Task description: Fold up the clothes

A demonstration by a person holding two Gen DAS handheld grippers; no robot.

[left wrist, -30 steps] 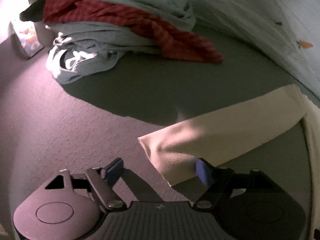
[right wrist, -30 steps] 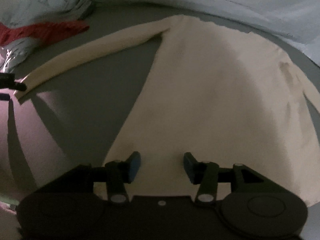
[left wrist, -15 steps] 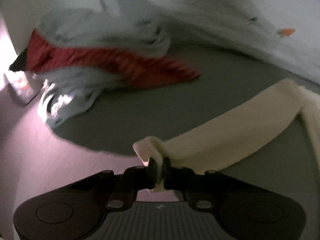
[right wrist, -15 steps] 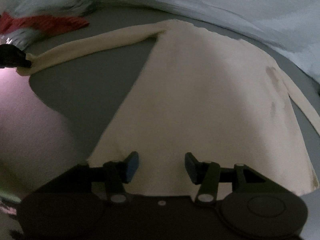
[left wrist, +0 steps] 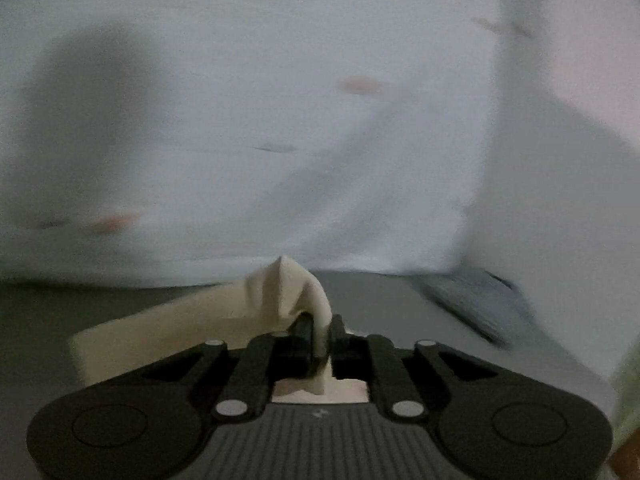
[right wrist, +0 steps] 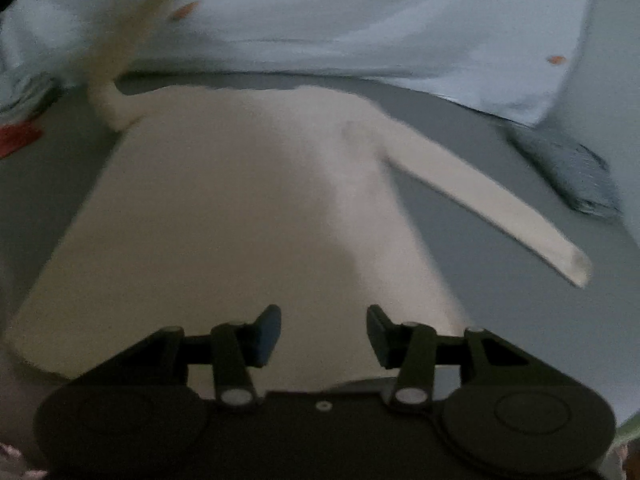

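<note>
A cream long-sleeved top (right wrist: 240, 208) lies flat on a grey bed surface (right wrist: 500, 280). My left gripper (left wrist: 319, 340) is shut on the cuff of its left sleeve (left wrist: 280, 296) and holds it lifted; in the right wrist view that sleeve (right wrist: 116, 60) rises up at the far left. The other sleeve (right wrist: 492, 212) lies stretched out to the right. My right gripper (right wrist: 324, 332) is open and empty, just above the top's lower body.
A pale blue patterned sheet (right wrist: 360, 20) is bunched along the back and fills the left wrist view (left wrist: 240, 120). A folded blue-grey cloth (right wrist: 568, 172) lies at the right. A red garment (right wrist: 18, 138) shows at the left edge.
My left gripper closed on the sleeve cuff, then lifted and swung it toward the top's body. The right gripper stayed open and shifted right over the top.
</note>
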